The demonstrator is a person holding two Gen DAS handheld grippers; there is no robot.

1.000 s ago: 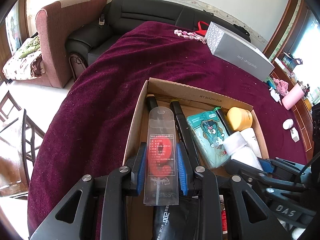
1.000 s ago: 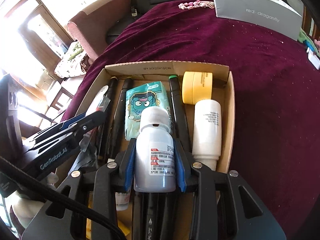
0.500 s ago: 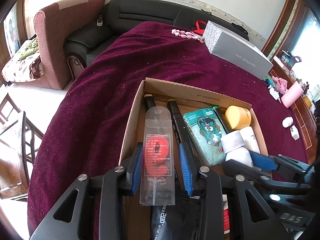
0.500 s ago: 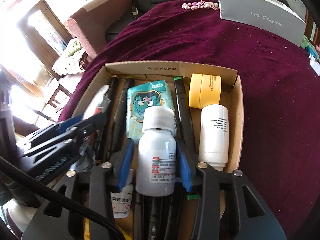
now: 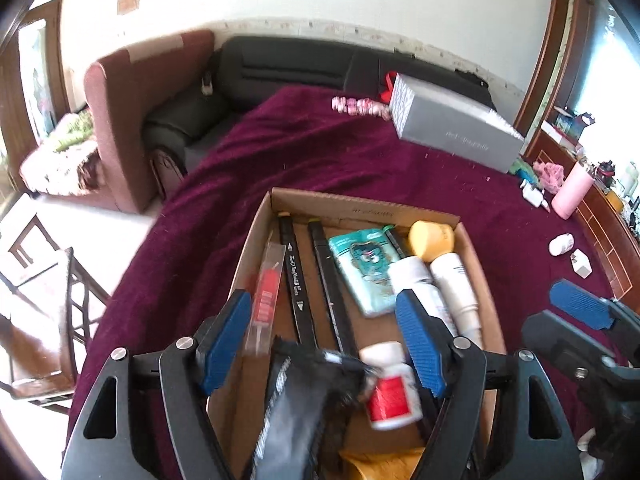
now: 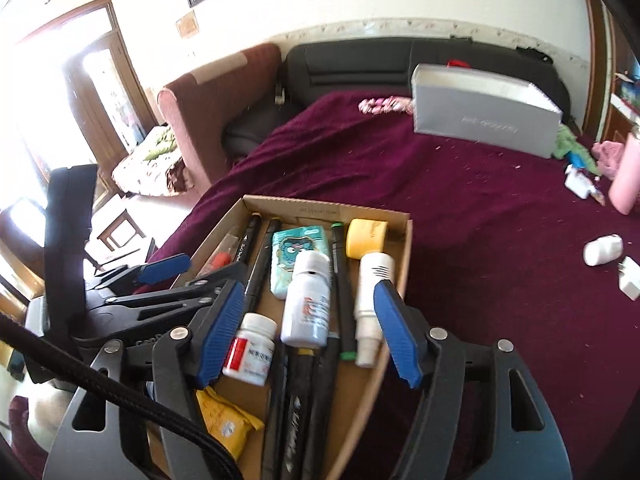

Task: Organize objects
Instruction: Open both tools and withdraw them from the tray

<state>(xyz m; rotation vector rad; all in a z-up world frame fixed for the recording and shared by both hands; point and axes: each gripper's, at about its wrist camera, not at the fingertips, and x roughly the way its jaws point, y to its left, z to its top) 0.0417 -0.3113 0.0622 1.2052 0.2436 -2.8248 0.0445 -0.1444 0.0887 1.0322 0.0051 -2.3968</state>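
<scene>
An open cardboard box [image 5: 360, 205] [image 6: 320, 205] sits on the maroon cloth, packed with markers, a teal tissue pack [image 5: 366, 268], a yellow jar [image 6: 366, 238] and a white tube [image 6: 372, 292]. My left gripper [image 5: 322, 344] hovers over the box's near end, its jaws opening with nothing pressed between them. The clear packet with a red item [image 5: 264, 300] lies loose against the box's left wall. My right gripper [image 6: 310, 334] is also opening. The white bottle [image 6: 308, 300] lies on the markers between its blue pads [image 6: 222, 332], untouched.
A grey shoe box [image 5: 456, 136] stands at the table's far side beside pink beads [image 5: 360, 106]. A pink flask [image 5: 570, 196], a small white bottle [image 6: 602, 250] and a white plug [image 6: 630, 280] lie to the right. Sofas stand beyond; a wooden chair [image 5: 60, 280] is on the left.
Both grippers opened, let go of the clear packet and the white bottle, and pulled back and up. The packet now rests by the box's left wall, the bottle on the markers.
</scene>
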